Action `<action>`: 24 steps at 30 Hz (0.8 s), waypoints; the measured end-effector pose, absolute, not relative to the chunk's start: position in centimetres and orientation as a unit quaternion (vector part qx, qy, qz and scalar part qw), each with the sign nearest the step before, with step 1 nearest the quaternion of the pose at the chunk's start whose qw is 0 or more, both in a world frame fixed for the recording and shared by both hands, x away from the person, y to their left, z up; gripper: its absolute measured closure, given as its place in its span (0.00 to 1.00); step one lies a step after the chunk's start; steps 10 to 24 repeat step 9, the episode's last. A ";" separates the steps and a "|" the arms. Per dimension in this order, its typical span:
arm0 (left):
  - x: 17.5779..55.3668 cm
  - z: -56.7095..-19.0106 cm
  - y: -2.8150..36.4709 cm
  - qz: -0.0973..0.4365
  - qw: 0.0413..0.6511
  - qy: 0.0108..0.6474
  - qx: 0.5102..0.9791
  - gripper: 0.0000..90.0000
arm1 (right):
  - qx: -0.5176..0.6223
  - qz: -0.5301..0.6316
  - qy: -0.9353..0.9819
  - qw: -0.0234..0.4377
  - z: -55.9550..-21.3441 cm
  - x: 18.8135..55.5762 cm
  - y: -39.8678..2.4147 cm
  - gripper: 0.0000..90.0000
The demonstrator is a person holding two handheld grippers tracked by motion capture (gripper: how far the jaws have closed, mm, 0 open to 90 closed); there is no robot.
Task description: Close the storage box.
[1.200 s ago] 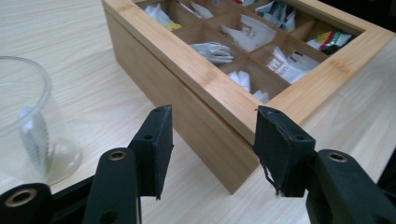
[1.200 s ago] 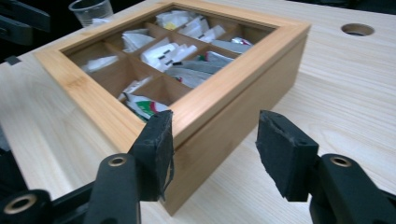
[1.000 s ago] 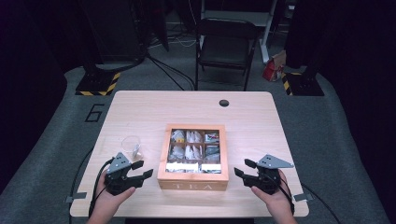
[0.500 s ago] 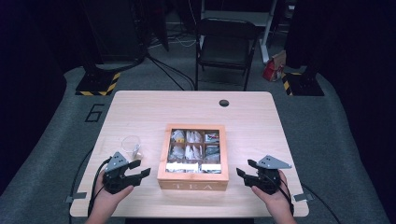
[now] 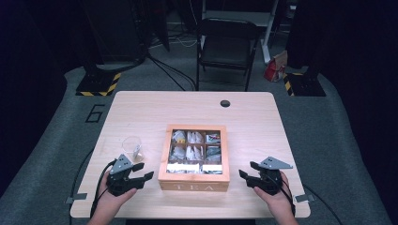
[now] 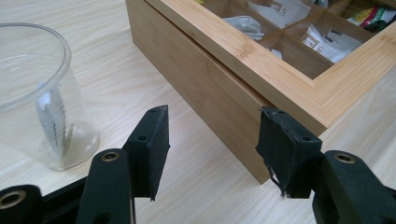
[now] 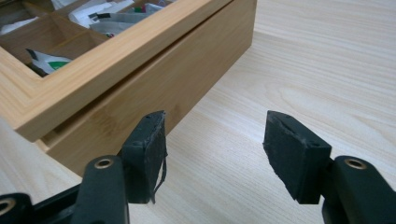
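1. One wooden tea box (image 5: 194, 180), lid open, sits near the middle of the worktop (image 5: 141, 108), towards its near edge; the front wall reads "TEA". Its interior is divided into a three-by-three grid of compartments, most holding tea packets (image 5: 194, 153).
2. One clear plastic cup (image 5: 133, 149) stands upright just left of the box, apart from it, with a small item inside.
3. Left gripper (image 5: 141, 171): one, held by the person's left hand near the box's front-left corner; its jaws are released, with nothing between them, and in the left gripper view the box corner lies beyond the right jaw.
4. Right gripper (image 5: 248, 170): one, held by the right hand off the box's front-right corner; jaws released and empty, with bare worktop between them and the box.
5. One dark round port (image 5: 225, 103) is set near the far edge. The far half of the worktop and both side margins are open.
6. Beyond the worktop stands one folding chair (image 5: 227, 49).
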State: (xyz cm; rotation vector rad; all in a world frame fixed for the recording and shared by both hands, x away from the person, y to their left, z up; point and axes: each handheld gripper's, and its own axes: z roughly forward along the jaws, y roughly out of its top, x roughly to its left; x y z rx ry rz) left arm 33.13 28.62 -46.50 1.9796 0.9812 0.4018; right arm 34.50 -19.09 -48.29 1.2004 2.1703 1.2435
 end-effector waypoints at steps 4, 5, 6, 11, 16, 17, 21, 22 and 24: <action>33.2 -46.7 28.6 0.161 0.429 0.390 0.799 0.48 | 0.432 0.441 0.767 0.175 -48.6 34.7 -19.3 0.43; 33.2 -46.7 28.6 0.160 0.430 0.392 0.798 0.48 | 0.434 0.439 0.767 0.175 -48.6 34.7 -19.3 0.43; 33.2 -46.7 28.6 0.160 0.431 0.392 0.797 0.48 | 0.433 0.440 0.767 0.174 -48.7 34.8 -19.3 0.43; 33.2 -46.8 28.6 0.157 0.430 0.393 0.797 0.48 | 0.434 0.437 0.769 0.171 -48.8 34.8 -19.2 0.43; 33.2 -46.8 28.6 0.157 0.430 0.393 0.797 0.48 | 0.434 0.437 0.769 0.171 -48.8 34.8 -19.2 0.43; 33.2 -46.8 28.6 0.157 0.430 0.393 0.797 0.48 | 0.434 0.437 0.769 0.171 -48.8 34.8 -19.2 0.43; 33.2 -46.8 28.6 0.157 0.430 0.393 0.797 0.48 | 0.434 0.437 0.769 0.171 -48.8 34.8 -19.2 0.43; 33.2 -46.8 28.6 0.157 0.430 0.393 0.797 0.48 | 0.434 0.437 0.769 0.171 -48.8 34.8 -19.2 0.43; 33.2 -46.8 28.6 0.157 0.430 0.393 0.797 0.48 | 0.434 0.437 0.769 0.171 -48.8 34.8 -19.2 0.43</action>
